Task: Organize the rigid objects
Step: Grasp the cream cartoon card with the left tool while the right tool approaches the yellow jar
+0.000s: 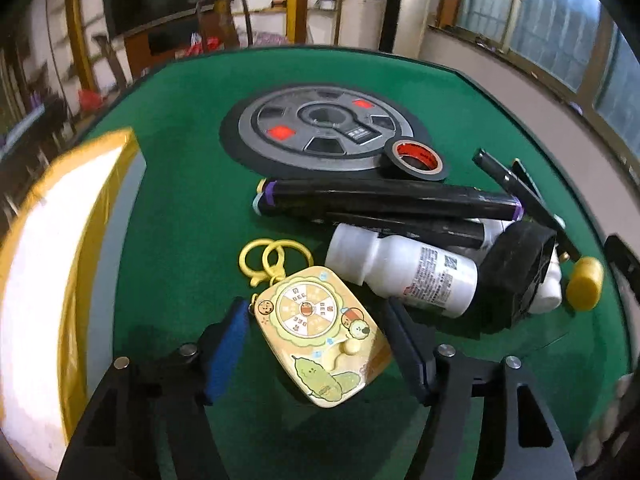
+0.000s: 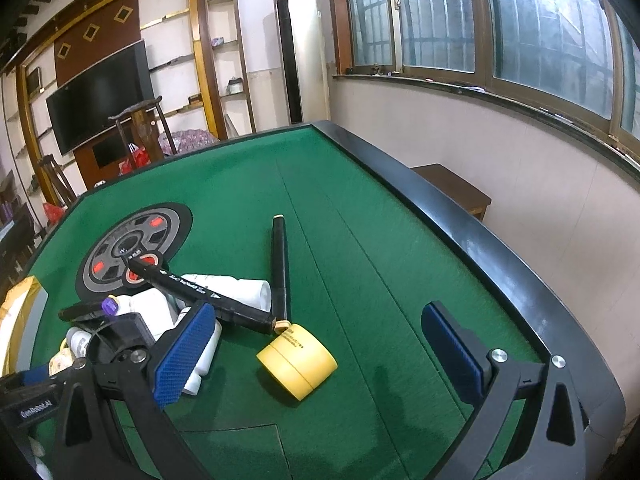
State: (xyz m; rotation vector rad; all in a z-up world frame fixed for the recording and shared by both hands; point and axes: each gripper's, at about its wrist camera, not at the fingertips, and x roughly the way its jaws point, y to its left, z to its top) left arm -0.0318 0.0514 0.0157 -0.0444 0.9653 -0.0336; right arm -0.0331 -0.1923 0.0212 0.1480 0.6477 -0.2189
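My left gripper (image 1: 316,344) is open, its blue pads either side of a yellow cartoon keychain toy (image 1: 324,336) with two yellow rings, lying on the green felt. Behind it lie a white bottle (image 1: 404,272), long black marker tubes (image 1: 384,200), a black tape roll (image 1: 418,159) and a black fan-like part (image 1: 516,276). My right gripper (image 2: 316,344) is open over a yellow cylinder (image 2: 298,356) on the felt. The same pile shows at its left: black markers (image 2: 200,292), white bottles (image 2: 236,288).
A round grey hub with red squares (image 1: 320,128) sits in the table's middle. A yellow-taped white box (image 1: 52,280) stands at the left. The table's black raised rim (image 2: 480,236) runs along the right, with a wooden stool (image 2: 456,188) beyond.
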